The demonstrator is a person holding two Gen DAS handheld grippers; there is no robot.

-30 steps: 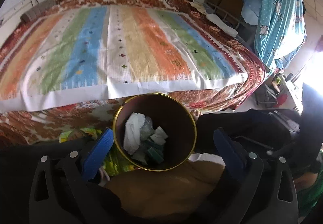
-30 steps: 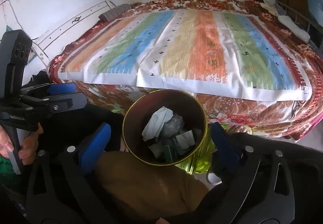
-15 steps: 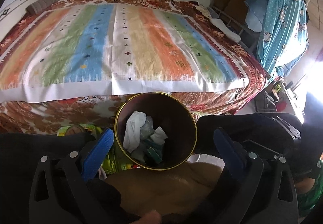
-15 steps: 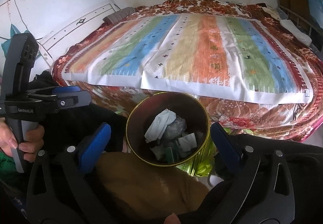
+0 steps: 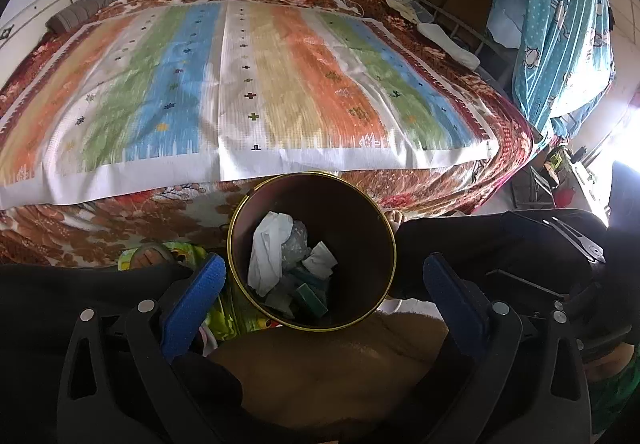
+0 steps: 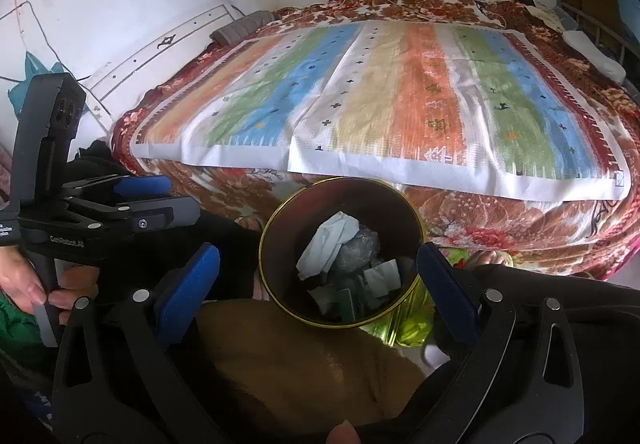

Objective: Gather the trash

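A round brown bin (image 5: 352, 220) with a gold rim stands on the floor at the foot of the bed; the right wrist view shows the same bin (image 6: 360, 200). Inside lie crumpled white paper (image 5: 268, 244), clear plastic (image 5: 296, 244) and a green piece (image 5: 310, 294). My left gripper (image 5: 324, 288) is open above the bin's near side, with nothing between its blue pads (image 5: 196, 292). My right gripper (image 6: 318, 292) is also open and empty over the bin. At the left of the right wrist view, a hand (image 6: 24, 284) holds the left gripper's body (image 6: 100, 216).
A bed with a striped mat (image 5: 240, 84) over a floral cover fills the space behind the bin. Brown and black clothing (image 5: 320, 372) of the person lies below both grippers. A yellow-green sheet (image 6: 412, 324) lies by the bin. Blue cloth (image 5: 560, 24) hangs at the right.
Both views have shifted slightly, with the bed appearing a little farther back. The left gripper's body has drifted a bit right in the right wrist view. The bin's contents are unchanged.
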